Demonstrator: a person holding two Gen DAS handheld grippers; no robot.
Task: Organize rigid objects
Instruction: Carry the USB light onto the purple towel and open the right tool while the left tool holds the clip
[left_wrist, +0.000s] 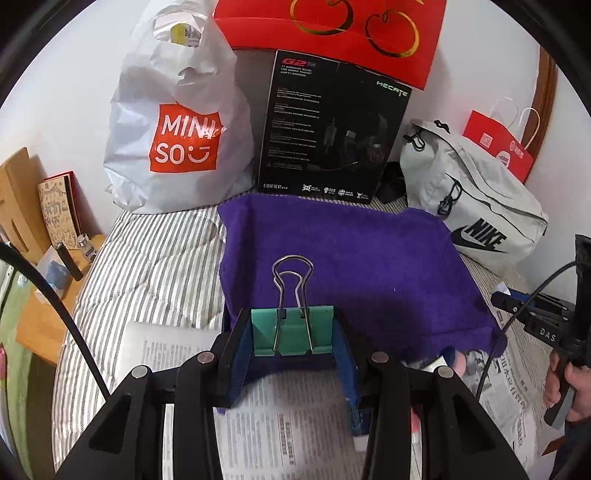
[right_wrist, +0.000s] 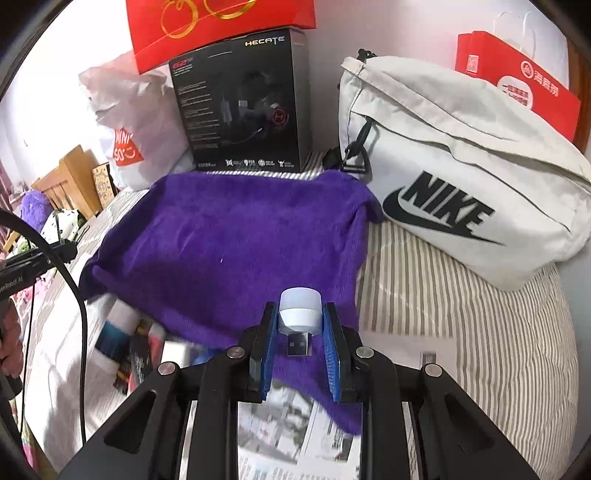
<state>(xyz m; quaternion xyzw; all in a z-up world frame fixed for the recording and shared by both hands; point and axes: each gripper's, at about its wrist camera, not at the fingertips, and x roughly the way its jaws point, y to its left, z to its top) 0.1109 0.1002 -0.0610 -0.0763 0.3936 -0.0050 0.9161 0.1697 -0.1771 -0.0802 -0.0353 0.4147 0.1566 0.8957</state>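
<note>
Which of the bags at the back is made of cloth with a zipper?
The grey Nike bag, lying right of the purple towel. The Miniso bag is crinkly plastic; the red bag is paper with handles.

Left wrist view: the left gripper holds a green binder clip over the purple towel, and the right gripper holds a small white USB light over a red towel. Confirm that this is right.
Not quite. The towel under the right gripper is purple, not red; the right wrist view shows it. The rest stands: the left gripper holds the green binder clip, the right the small white USB light.
</note>
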